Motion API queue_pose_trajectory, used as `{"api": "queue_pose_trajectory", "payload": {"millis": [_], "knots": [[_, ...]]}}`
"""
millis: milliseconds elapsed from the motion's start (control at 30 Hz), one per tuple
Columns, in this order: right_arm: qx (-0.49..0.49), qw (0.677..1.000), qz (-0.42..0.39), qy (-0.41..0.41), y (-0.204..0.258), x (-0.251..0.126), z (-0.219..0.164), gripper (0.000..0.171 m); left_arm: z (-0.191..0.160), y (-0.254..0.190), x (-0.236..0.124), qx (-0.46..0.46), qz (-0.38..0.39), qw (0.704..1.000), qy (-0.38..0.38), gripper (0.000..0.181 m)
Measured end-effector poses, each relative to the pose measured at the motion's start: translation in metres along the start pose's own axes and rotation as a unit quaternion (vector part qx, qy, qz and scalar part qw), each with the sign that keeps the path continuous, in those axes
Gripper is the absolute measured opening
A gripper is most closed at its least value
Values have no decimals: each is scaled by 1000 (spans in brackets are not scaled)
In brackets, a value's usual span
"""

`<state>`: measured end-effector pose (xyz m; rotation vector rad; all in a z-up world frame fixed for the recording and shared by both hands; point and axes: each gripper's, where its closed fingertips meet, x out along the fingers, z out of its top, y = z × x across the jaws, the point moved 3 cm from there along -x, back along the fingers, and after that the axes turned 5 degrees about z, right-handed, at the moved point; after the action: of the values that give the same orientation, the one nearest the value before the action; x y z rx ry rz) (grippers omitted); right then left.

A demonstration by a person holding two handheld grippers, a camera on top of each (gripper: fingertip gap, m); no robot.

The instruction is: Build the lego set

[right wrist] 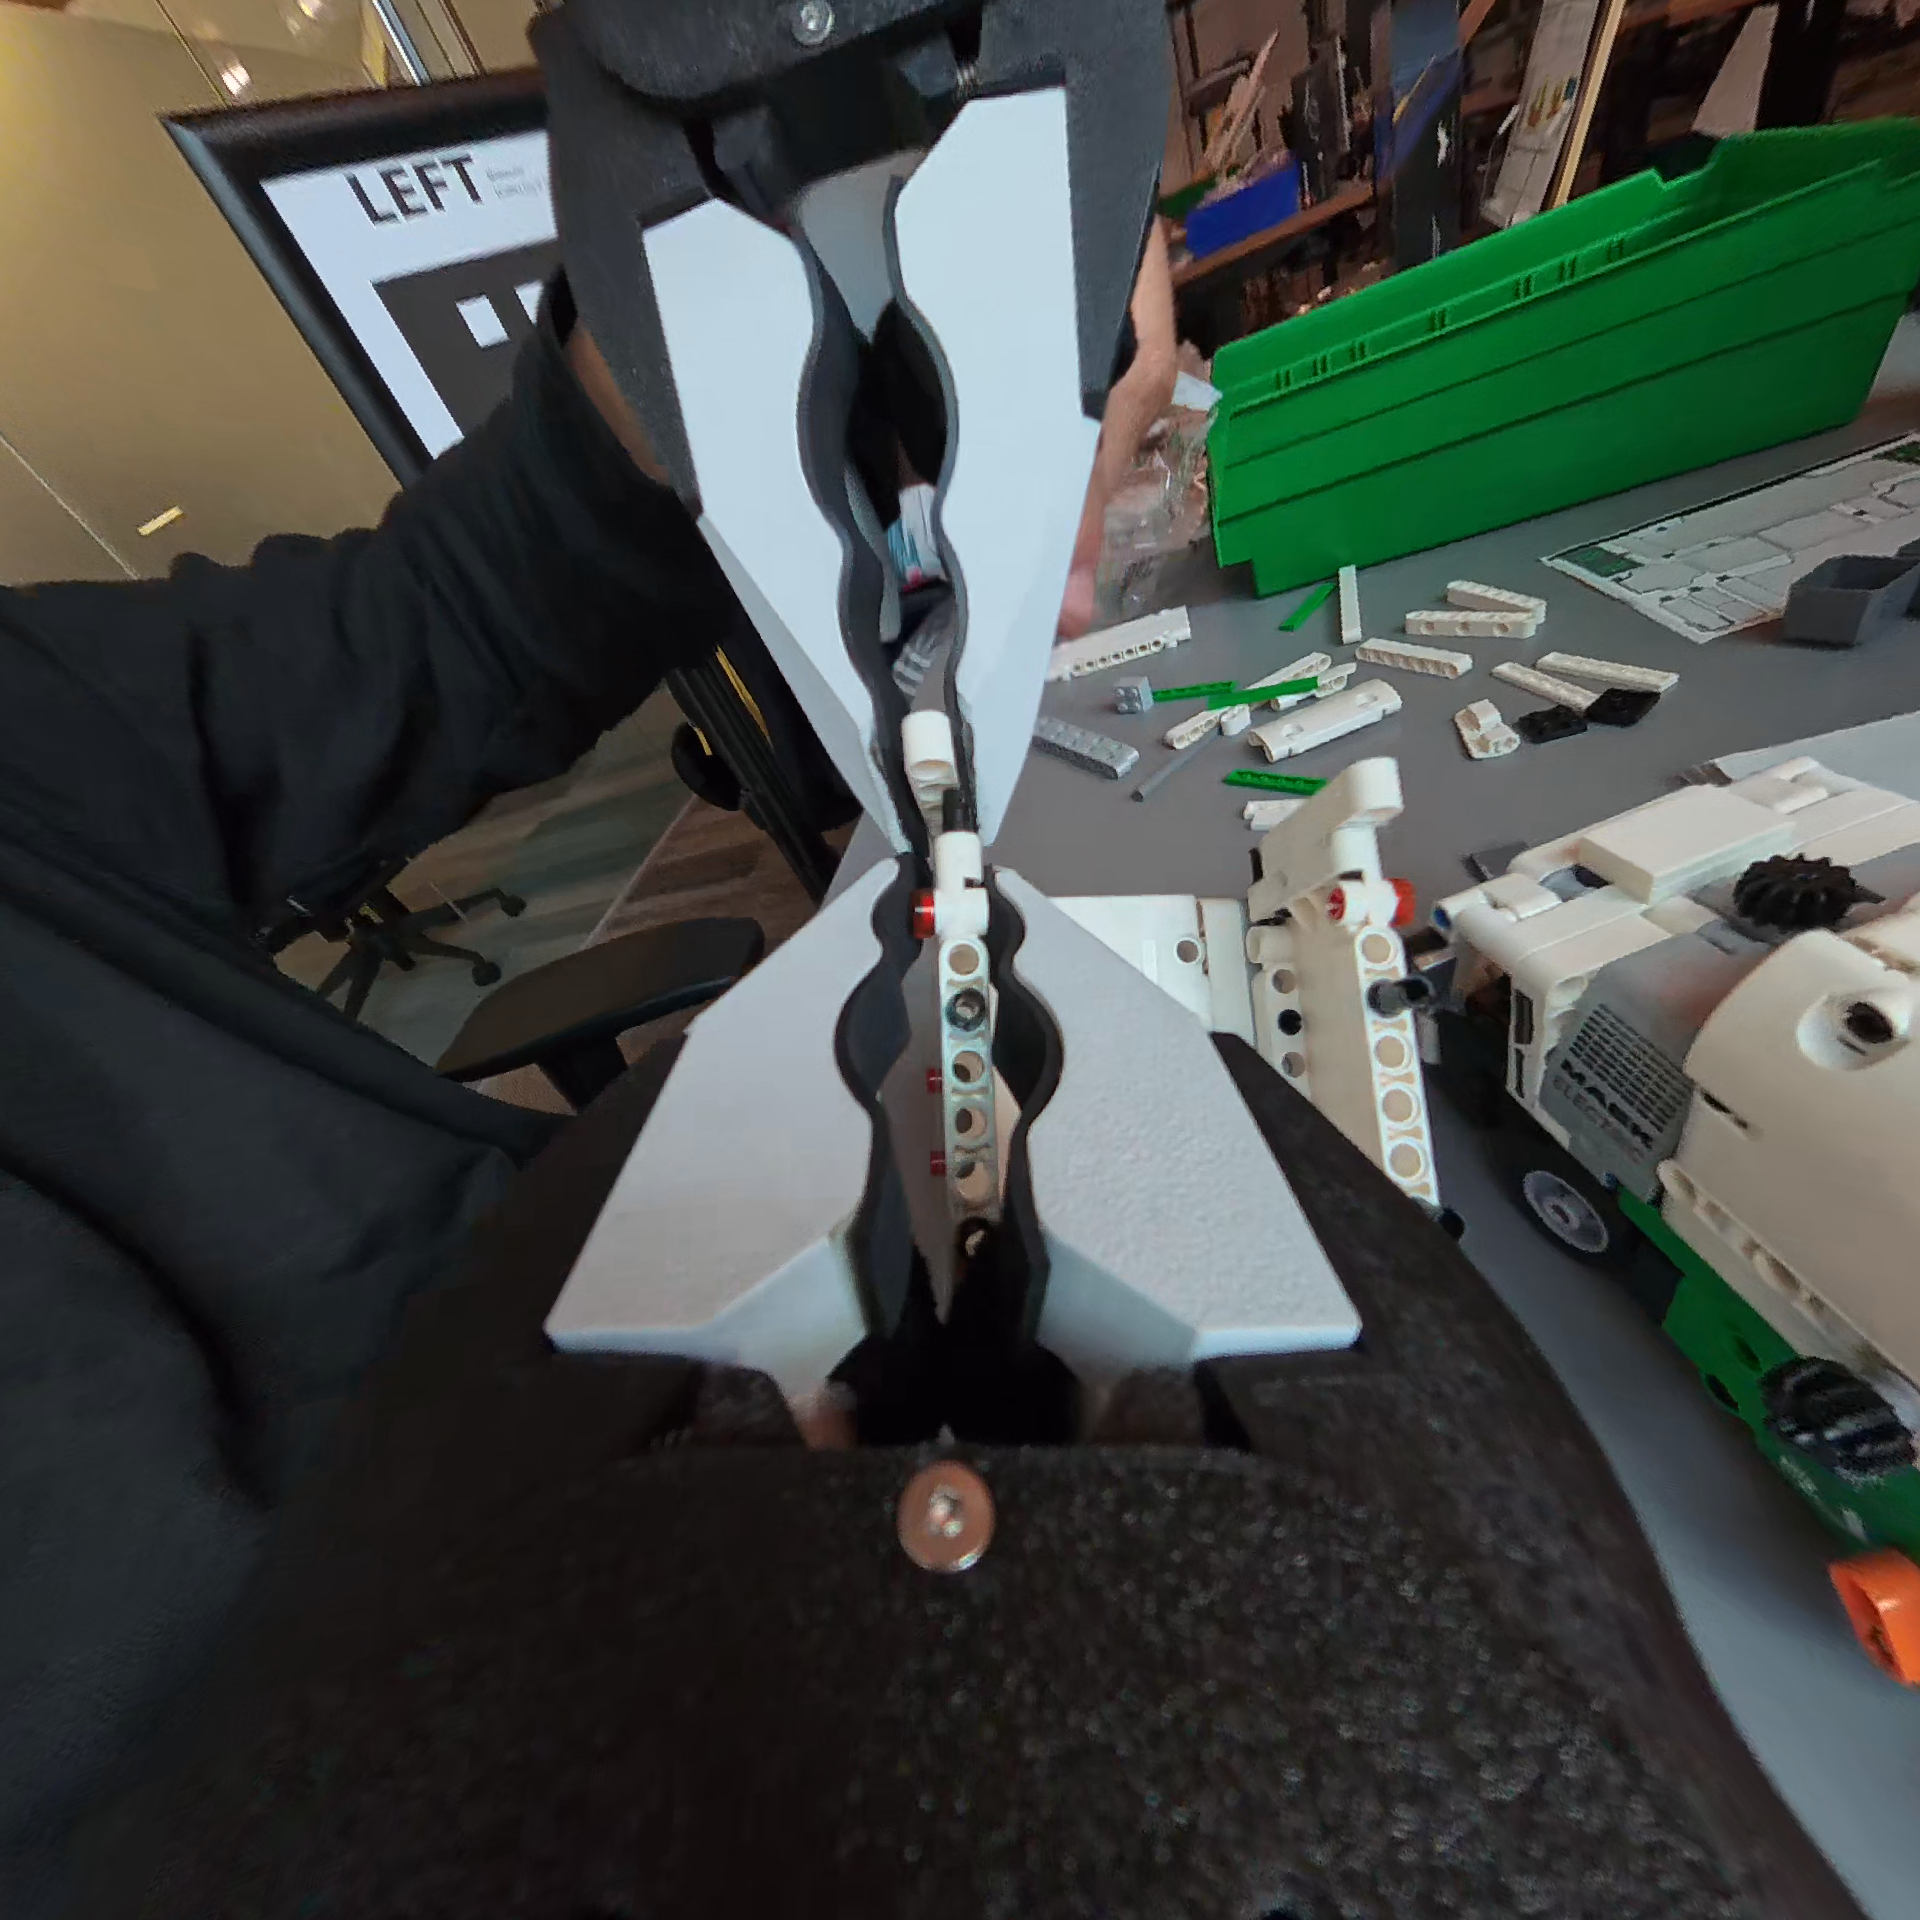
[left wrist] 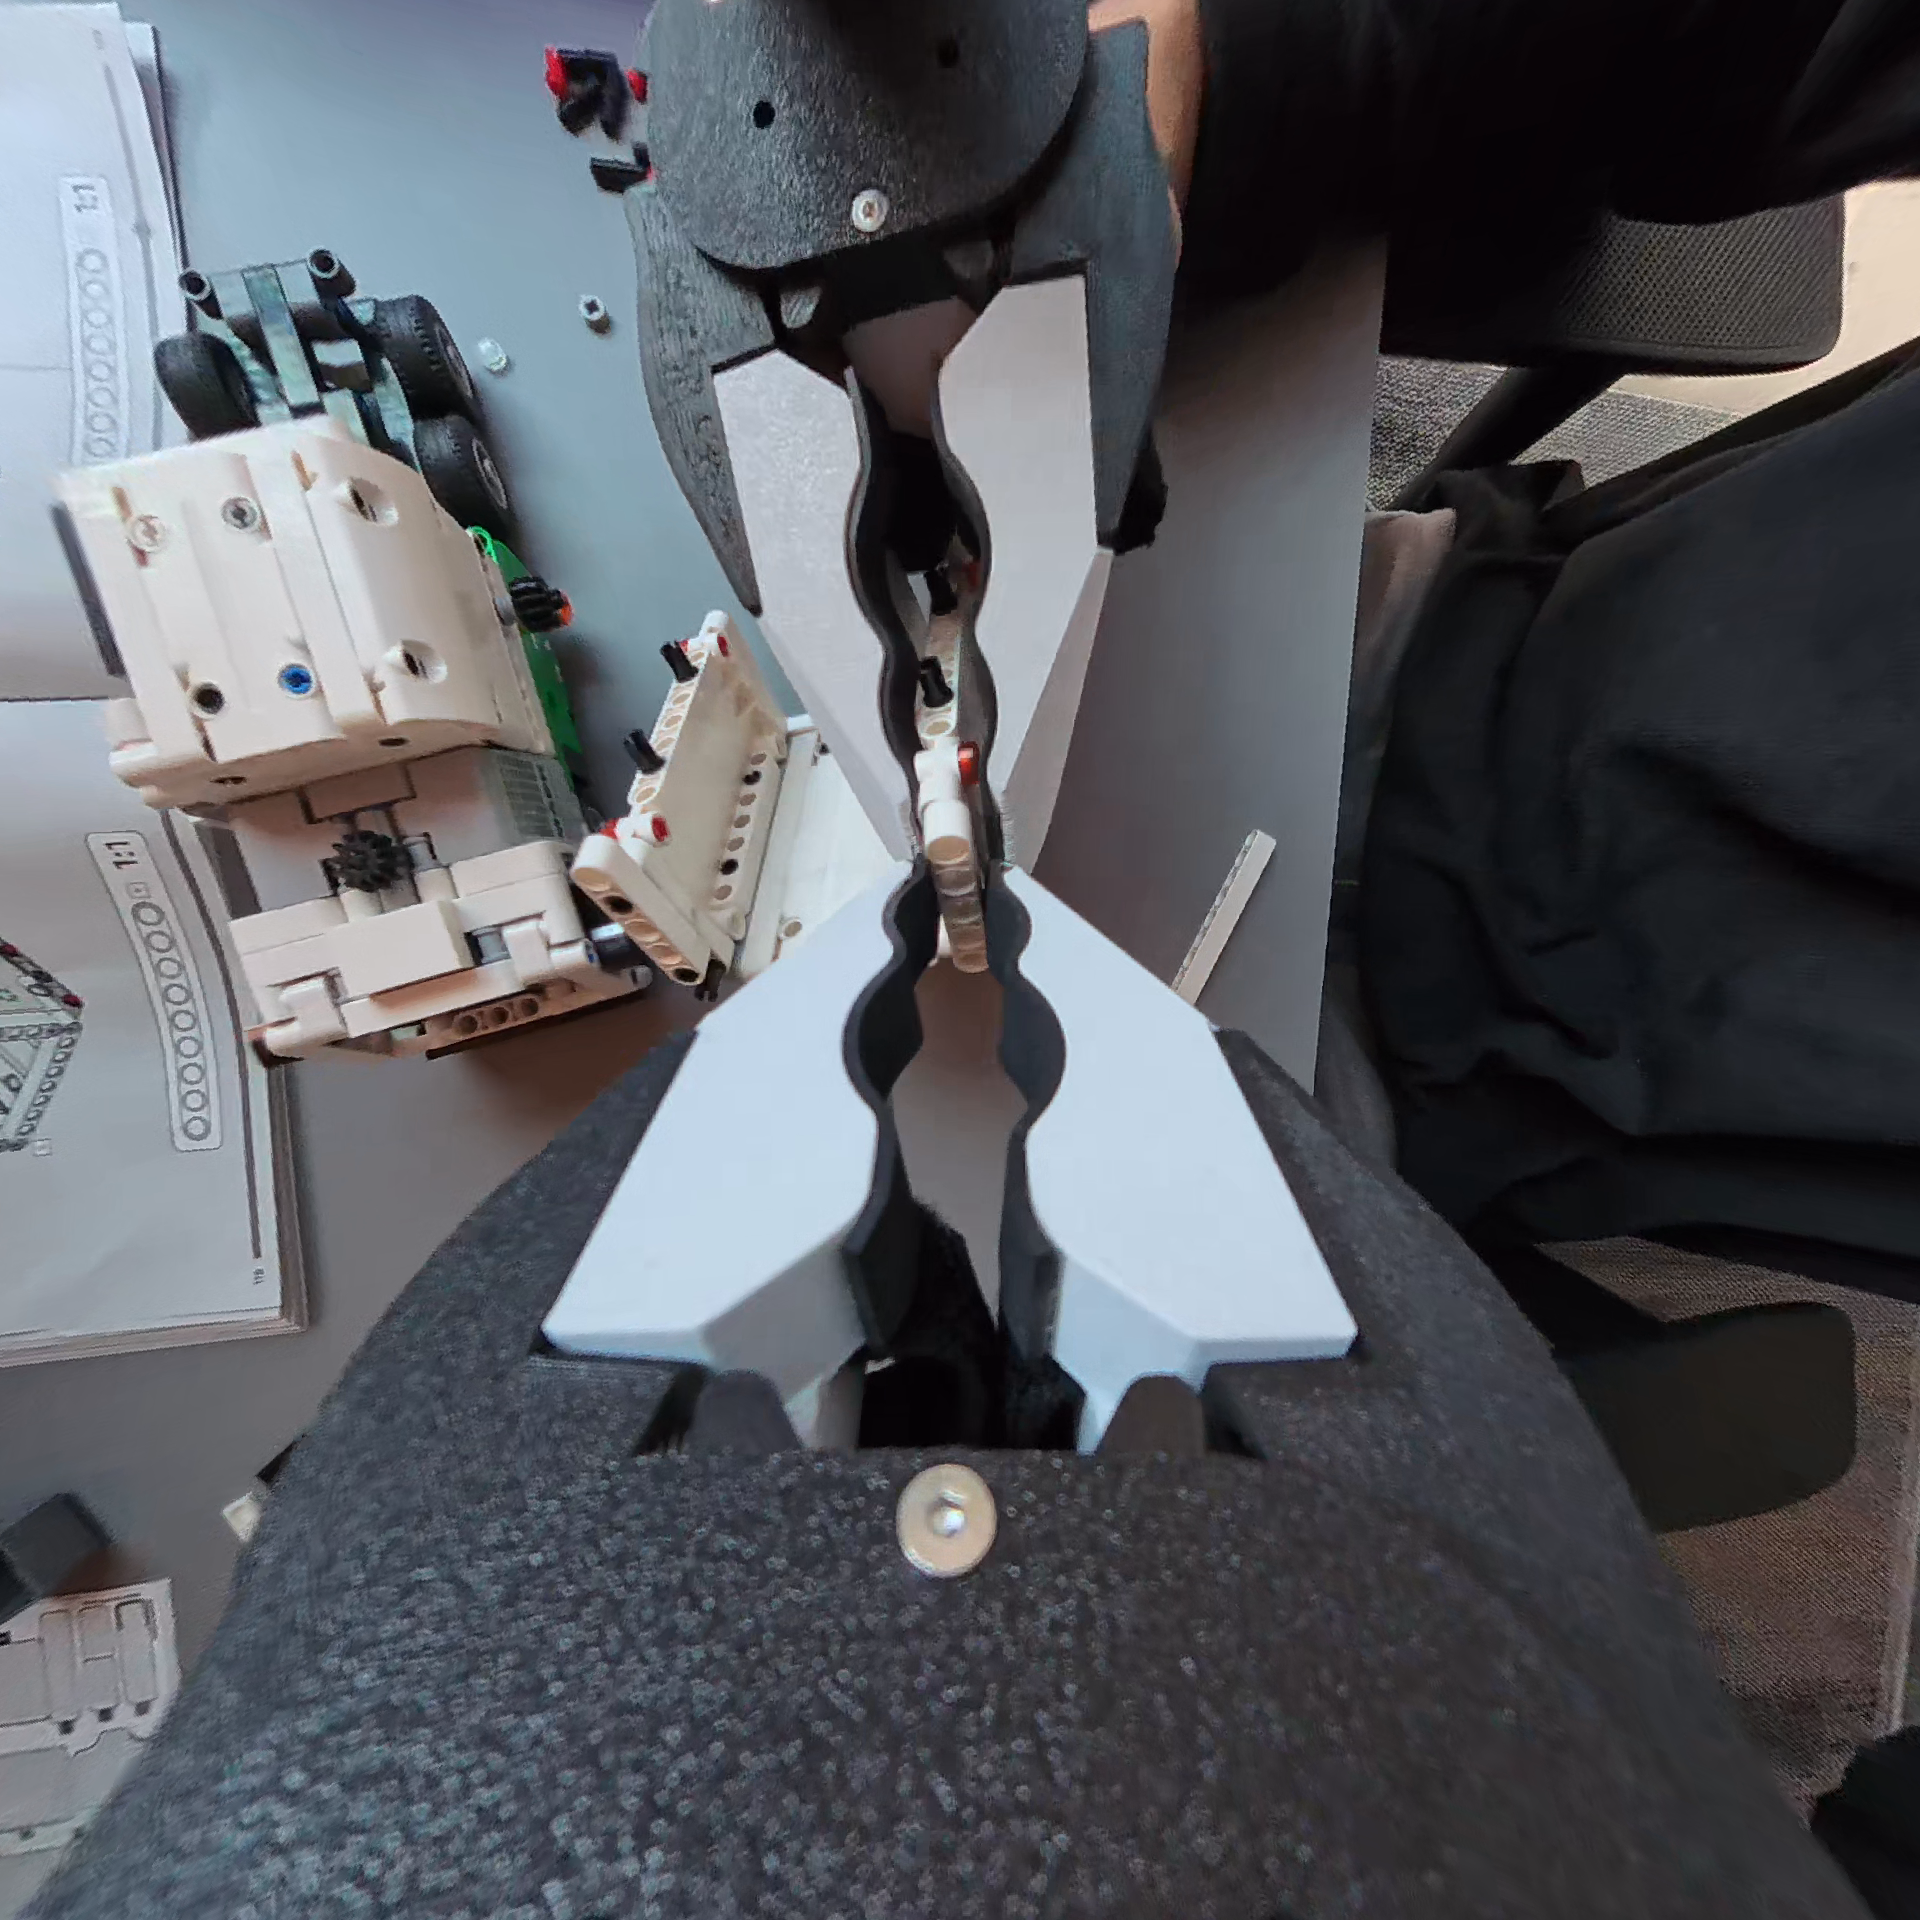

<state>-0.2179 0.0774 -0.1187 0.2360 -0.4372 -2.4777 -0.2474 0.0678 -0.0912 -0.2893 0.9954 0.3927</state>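
Observation:
A white holed lego beam (right wrist: 971, 1081) with red and black pins is held between both grippers, above the table's near edge. My right gripper (right wrist: 948, 883) is shut on the beam along its length. My left gripper (left wrist: 954, 883) is shut on the beam's end (left wrist: 961, 914), tip to tip with the right gripper (left wrist: 951, 821). In the right wrist view the left gripper (right wrist: 940, 821) comes down from above. The white and green lego truck (left wrist: 291, 623) (right wrist: 1766, 997) lies on the grey table, with a white panel sub-assembly (left wrist: 696, 821) (right wrist: 1340, 935) beside it.
An open instruction booklet (left wrist: 125, 1039) lies left of the truck. Loose white, green and black parts (right wrist: 1455, 665) are scattered behind it, before a green bin (right wrist: 1558, 343), a sticker sheet (right wrist: 1745, 540) and a small grey box (right wrist: 1849, 597). Small black and red parts (left wrist: 592, 83) lie farther off.

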Motion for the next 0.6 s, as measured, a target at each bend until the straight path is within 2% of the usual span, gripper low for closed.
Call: {"api": "queue_pose_trajectory", "payload": {"millis": [33,300,600], "knots": [[3,1000,4,-16,0,-2,4,8,4,1,-3,-1,3,1000,-4,5],[19,989,34,-140,4,-21,32,8,35,10,-24,-20,9,1000,-10,6],[-26,991,6,-132,8,-18,33,8,38,8,-24,-44,-40,990,132,6]]}}
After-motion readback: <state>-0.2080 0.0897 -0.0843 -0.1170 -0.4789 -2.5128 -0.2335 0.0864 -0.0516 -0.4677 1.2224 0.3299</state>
